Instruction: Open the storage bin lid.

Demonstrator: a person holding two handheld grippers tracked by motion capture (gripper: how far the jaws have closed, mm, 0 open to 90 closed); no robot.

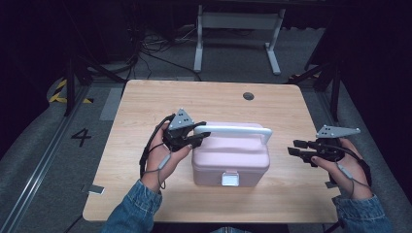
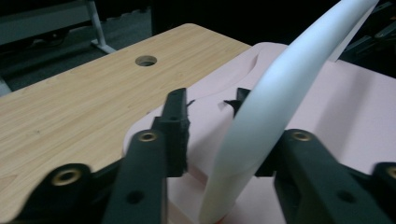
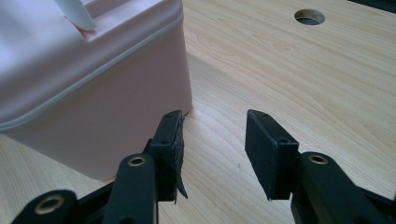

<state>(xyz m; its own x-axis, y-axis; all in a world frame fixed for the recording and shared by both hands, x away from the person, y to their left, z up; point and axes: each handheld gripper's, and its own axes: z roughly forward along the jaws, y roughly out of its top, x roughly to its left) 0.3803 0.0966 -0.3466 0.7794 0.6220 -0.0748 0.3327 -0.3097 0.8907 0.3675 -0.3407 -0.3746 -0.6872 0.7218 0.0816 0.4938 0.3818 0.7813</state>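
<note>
A: From the high view, where does the box sit?

B: The pink box (image 1: 230, 160) stands near the middle of the bench (image 1: 145, 111), latch (image 1: 230, 179) facing the person. Its white handle (image 1: 238, 130) is raised upright over the lid. I judge the left gripper (image 1: 200, 137) is at the handle's left end either to lift the box or to swing the handle.

A: And the hands?

B: The left hand (image 1: 163, 153) reaches in from the box's left side, palm turned toward the box and forearm angled inward. The right gripper (image 1: 297, 148) is held beside the bench's right edge, well apart from the box, pointing toward it; the right hand (image 1: 342, 167) is level, as if waiting.

A: What does the left gripper view add?

B: The handle (image 2: 275, 107) runs up between the two black fingers (image 2: 175, 126). There is a clear gap on the left side, and the right one lies close behind the handle, so the fingers stand apart around it, not clamped. The box lid (image 2: 327, 121) lies just below, and the bench (image 2: 84, 102) and its cable hole (image 2: 146, 60) lie beyond.

A: And the right gripper view?

B: Its fingers (image 3: 271, 154) are spread wide over bare bench (image 3: 289, 79), holding nothing. The box's side wall (image 3: 107, 116) is just beside the left one, apparently not touching. Probably this hand is kept ready to steady the box.
</note>
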